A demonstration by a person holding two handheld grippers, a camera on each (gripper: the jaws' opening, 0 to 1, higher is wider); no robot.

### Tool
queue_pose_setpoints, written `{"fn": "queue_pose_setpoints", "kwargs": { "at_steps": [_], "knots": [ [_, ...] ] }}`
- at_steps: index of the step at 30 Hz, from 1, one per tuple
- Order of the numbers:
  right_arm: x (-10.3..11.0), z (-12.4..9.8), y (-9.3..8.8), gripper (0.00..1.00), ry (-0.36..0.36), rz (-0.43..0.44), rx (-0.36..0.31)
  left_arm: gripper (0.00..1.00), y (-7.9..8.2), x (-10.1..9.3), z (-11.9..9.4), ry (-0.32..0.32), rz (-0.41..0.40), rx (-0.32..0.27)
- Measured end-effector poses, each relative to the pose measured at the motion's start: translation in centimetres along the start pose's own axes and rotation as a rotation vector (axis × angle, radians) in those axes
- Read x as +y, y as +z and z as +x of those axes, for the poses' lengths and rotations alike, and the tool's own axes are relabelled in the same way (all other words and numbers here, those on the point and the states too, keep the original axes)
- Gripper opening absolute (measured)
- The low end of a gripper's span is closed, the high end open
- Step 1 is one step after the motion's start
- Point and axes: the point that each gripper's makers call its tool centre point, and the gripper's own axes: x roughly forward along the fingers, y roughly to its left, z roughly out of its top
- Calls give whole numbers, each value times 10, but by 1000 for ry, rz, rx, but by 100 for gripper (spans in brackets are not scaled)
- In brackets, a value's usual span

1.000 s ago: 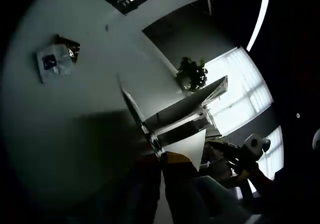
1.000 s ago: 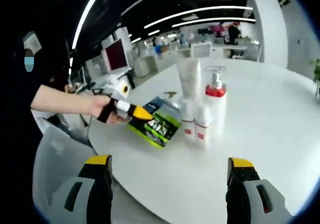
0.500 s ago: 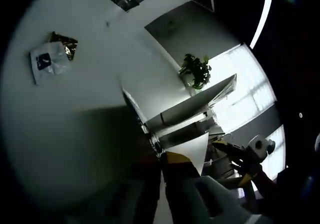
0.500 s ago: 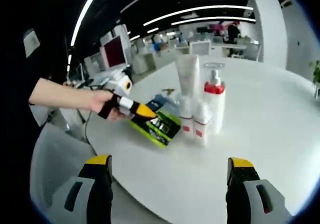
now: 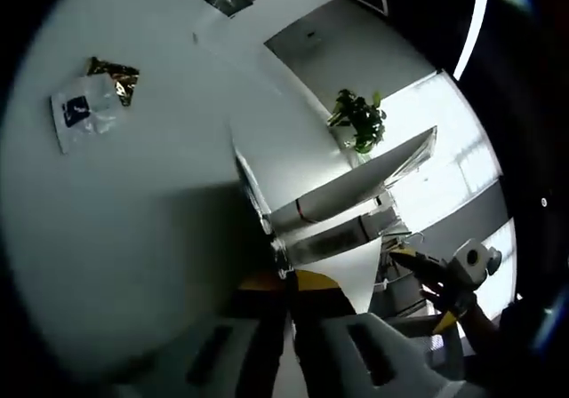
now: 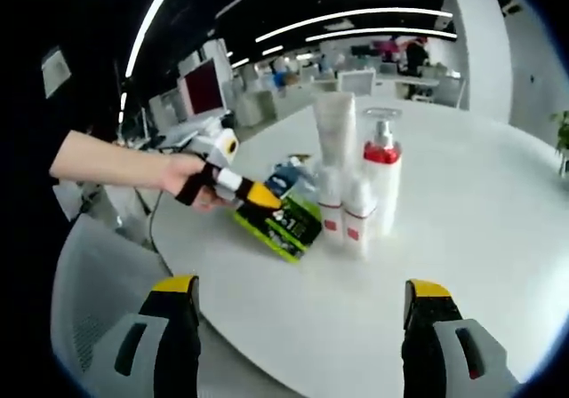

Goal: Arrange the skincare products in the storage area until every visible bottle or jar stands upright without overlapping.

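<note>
Upright in a tight cluster on the white round table are a white tube, a pump bottle with a red collar and two small white bottles with red labels. A green sachet lies just left of them, partly over a blue one. A hand holds my left gripper against the green sachet's edge. In the left gripper view that left gripper has its jaws together on the sachet's thin edge. My right gripper hangs open over the table's near side, nothing between its fingers.
A grey chair stands below the table's left rim. Two more sachets lie far off on the table. A potted plant stands beyond it. The right gripper appears at the lower right of the left gripper view.
The hand and my left gripper have slid a little to the right, nudging the green sachet closer to the bottles. My right gripper stays open and still.
</note>
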Motion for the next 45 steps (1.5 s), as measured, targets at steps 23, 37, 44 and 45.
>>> {"fn": "queue_pose_setpoints", "kwargs": {
  "at_steps": [23, 37, 44, 45],
  "knots": [
    [1, 1, -5, 99, -2, -13, 28, 0, 2, 4, 2, 20, 20, 16],
    [2, 2, -7, 99, 4, -18, 38, 24, -4, 12, -5, 89, 80, 53],
    [2, 3, -8, 99, 4, -21, 43, 36, -9, 10, -8, 118, 120, 83],
    [2, 3, -9, 99, 5, -22, 46, 37, -10, 10, -8, 123, 125, 86]
  ]
}}
